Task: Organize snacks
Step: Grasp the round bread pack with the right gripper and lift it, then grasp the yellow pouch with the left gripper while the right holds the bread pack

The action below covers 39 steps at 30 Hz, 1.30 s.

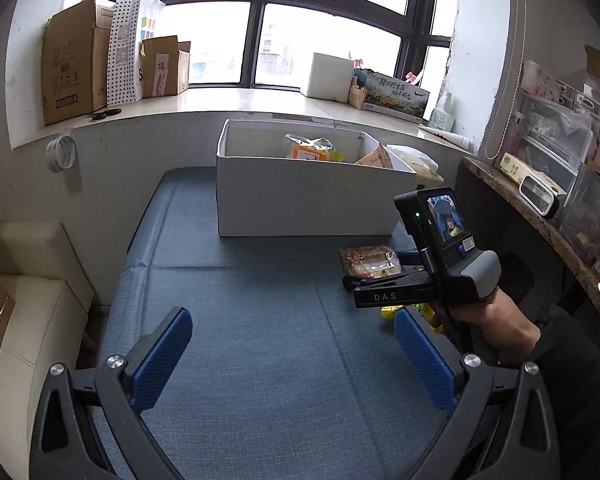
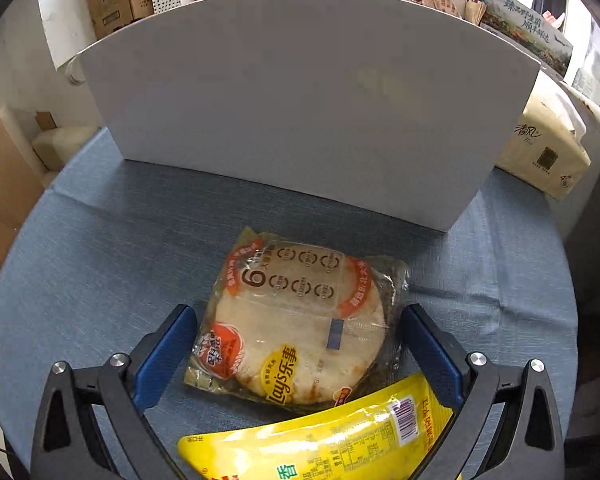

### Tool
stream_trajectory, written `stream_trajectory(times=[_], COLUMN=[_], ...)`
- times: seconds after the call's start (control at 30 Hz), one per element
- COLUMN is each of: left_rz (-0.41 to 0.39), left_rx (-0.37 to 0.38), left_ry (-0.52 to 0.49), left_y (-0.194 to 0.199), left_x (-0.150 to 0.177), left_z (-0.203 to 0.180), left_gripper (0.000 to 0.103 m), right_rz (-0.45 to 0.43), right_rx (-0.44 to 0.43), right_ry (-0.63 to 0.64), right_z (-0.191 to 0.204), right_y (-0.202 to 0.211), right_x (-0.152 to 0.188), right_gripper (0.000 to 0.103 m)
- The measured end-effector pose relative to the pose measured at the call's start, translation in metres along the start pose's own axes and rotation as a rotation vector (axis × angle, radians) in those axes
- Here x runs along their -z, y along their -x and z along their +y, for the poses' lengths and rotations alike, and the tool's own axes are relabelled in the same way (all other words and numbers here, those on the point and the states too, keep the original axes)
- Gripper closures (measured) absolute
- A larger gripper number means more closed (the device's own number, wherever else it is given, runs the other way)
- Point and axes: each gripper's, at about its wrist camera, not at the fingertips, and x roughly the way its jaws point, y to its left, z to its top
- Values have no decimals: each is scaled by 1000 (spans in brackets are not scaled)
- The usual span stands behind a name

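Observation:
A white box stands at the far end of the blue mat with several snack packs in it. My right gripper is open, its blue fingers on either side of a clear flatbread pack lying on the mat before the box. A yellow snack bag lies under the gripper's base. In the left wrist view the right gripper hovers over the flatbread pack. My left gripper is open and empty above bare mat.
A tissue pack lies right of the box. Cardboard boxes and a foam box sit on the windowsill. A cluttered shelf runs along the right. A cream cushion is at the left.

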Motion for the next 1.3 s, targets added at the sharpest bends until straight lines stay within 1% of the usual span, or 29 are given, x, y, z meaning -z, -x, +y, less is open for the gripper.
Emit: stream_trajectory(times=[0.03, 0.07, 0.1, 0.13, 0.2, 0.23, 0.33, 0.47, 0.53, 0.6, 0.67, 0.8, 0.9, 0.97, 1.03, 1.1, 1.17, 1.23, 1.3], left_rz=[1, 1, 0, -1, -3, -1, 8, 57, 84, 107, 129, 189, 248, 285, 327, 348, 375, 413, 444], left_rx=[-2, -1, -1, -4, -5, -3, 8, 39, 41, 84, 121, 236, 314, 350, 388, 385, 373, 372, 359], left_ry=[-4, -9, -11, -11, -4, -1, -28, -125, -199, -276, -340, -438, -528, -580, -609, -640, -692, -718, -713], left_y=[0, 0, 0, 0, 0, -1, -4, -16, -25, -37, -52, -80, -103, -119, -135, -148, -160, -173, -184], left_x=[1, 1, 2, 2, 2, 2, 3, 2, 3, 5, 7, 6, 2, -1, -3, -3, 0, 3, 5], left_z=[-1, -2, -2, -2, -2, -1, -4, -19, -33, -50, -69, -100, -121, -134, -147, -159, -172, -179, -178], left_gripper=[0, 0, 0, 0, 0, 0, 0, 0, 0, 0, 0, 0, 0, 0, 0, 0, 0, 0, 0], right_rz=[6, 9, 1, 1, 16, 0, -116, -230, -252, -271, -278, -295, -285, -283, -286, -291, -297, -305, -300], right_rx=[5, 6, 3, -4, -16, -21, -44, -108, -110, -75, -56, -32, -16, -4, -3, -13, -57, -42, -32], right_ry=[0, -1, 4, 15, 38, 42, 32, -8, 11, 26, 15, -75, -143, -184, -225, -263, -301, -316, -320], right_z=[0, 0, 1, 3, 8, 10, 9, -6, -13, -21, -30, -59, -75, -83, -91, -98, -105, -108, -110], right_y=[0, 1, 4, 7, 7, 10, 31, 83, 109, 131, 146, 177, 193, 200, 208, 214, 219, 223, 224], right_x=[-1, -2, -2, -3, -6, -5, -7, -9, -1, 15, 38, 83, 112, 134, 151, 165, 175, 181, 182], right_gripper=[0, 6, 20, 25, 25, 25, 25, 25, 25, 24, 24, 24, 24, 24, 24, 24, 24, 24, 24])
